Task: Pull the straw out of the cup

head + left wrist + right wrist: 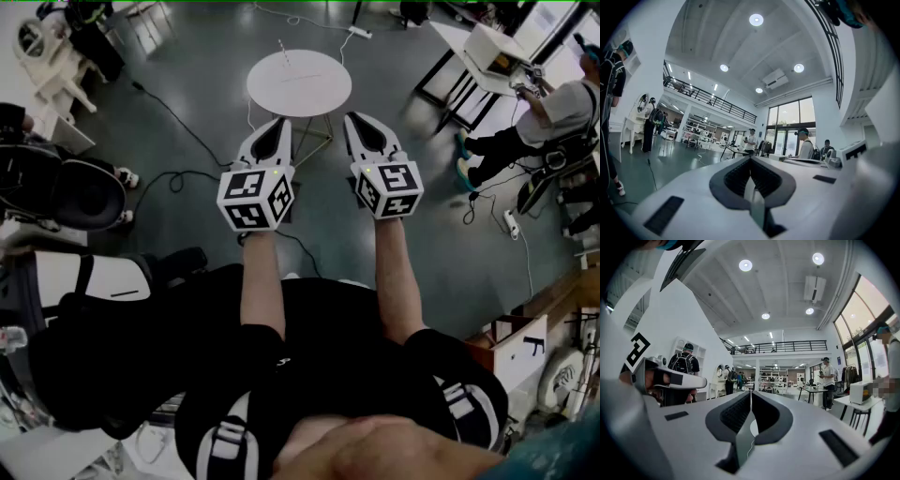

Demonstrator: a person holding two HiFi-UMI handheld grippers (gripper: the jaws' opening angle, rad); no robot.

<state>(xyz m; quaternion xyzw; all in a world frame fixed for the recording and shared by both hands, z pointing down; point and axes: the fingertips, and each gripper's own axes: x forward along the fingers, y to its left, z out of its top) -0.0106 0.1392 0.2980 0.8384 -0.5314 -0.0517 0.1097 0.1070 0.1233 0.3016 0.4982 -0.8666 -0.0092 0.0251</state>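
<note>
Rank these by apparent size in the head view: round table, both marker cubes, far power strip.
1. Round table.
2. Left cube and right cube, alike; both sit nearer the camera.
3. Far power strip.

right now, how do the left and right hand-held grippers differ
The left hand-held gripper leans rightward toward its tip, while the right hand-held gripper leans leftward, so the two converge toward the round table. The left one's camera faces glass doors; the right one's faces a hall with a balcony. Both have their jaws shut together on nothing, and neither touches the table.
</note>
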